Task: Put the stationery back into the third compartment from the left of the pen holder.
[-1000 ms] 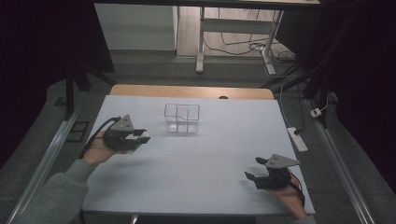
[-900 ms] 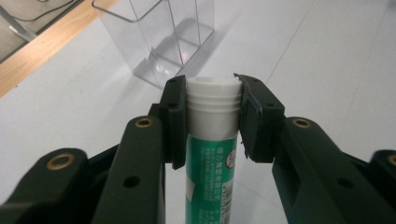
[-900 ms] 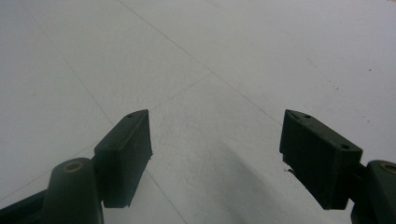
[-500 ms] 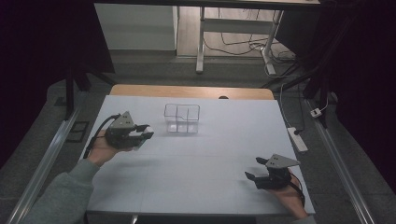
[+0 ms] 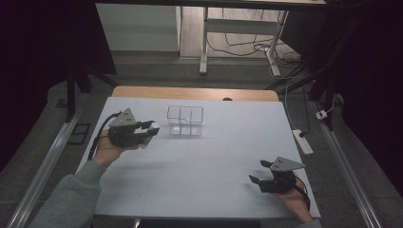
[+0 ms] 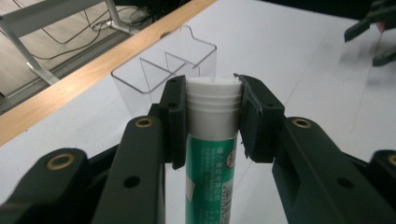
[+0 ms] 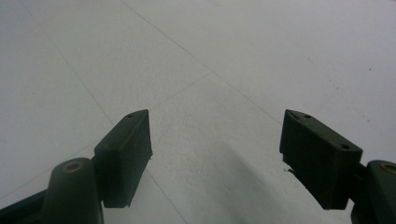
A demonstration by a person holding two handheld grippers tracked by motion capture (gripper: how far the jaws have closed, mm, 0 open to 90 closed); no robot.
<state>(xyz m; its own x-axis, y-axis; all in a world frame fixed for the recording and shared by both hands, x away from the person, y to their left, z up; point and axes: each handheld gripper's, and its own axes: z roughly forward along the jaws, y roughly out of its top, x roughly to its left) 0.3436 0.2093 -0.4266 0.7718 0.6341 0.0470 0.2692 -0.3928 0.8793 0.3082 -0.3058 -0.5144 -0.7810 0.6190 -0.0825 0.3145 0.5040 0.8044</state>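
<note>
**Left gripper carries a green tube nearer the clear organizer**

The green-and-white tube (image 6: 212, 154) sits clamped between the left gripper's (image 6: 214, 119) two jaws, its ribbed white cap level with the pads and its green body running back between the fingers (image 6: 173, 121). Compared with half a second ago, this gripper (image 5: 147, 133) has moved a little closer to the clear plastic organizer (image 5: 185, 119), which stands just beyond the fingertips, its compartments empty. The label carries white print and a round mark, too small and blurred to read; a barcode strip shows near the bottom.

The right gripper (image 5: 260, 180) rests where it was, low on the white table (image 5: 204, 161), well apart from the tube. Its jaws are spread wide with nothing between them (image 7: 215, 154), bare tabletop under the pads.
</note>
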